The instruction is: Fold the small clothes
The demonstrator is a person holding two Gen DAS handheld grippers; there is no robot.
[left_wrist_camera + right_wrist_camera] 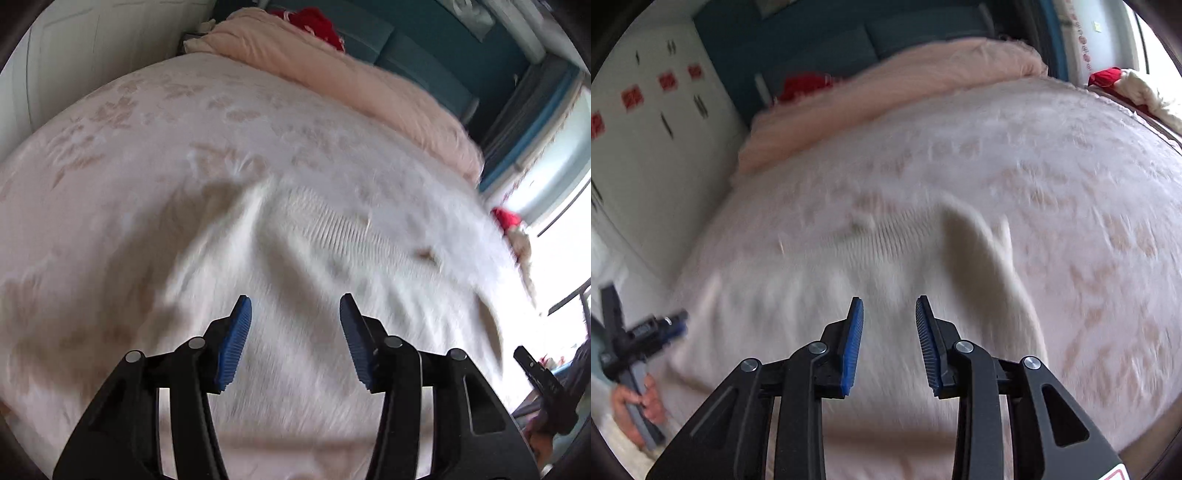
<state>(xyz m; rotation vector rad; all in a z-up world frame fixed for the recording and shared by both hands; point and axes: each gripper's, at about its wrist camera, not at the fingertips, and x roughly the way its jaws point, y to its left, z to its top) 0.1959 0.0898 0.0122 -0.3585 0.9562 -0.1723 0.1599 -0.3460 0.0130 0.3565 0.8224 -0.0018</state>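
A white knitted garment (332, 236) lies spread on the bed, blurred by motion, with a ribbed band across its far part. It also shows in the right wrist view (879, 266), with a raised fold on its right side. My left gripper (295, 317) is open and empty, hovering above the garment's near part. My right gripper (889, 314) is open and empty, also above the garment's near part. The left gripper shows at the left edge of the right wrist view (639, 339), held in a hand.
The bed has a pale floral cover (122, 122). A pink duvet (332, 66) lies bunched at the far end, with a red item (317, 22) behind it. White wardrobe doors (650, 140) stand beside the bed. A red and cream item (1123, 81) lies at the bed's edge by the window.
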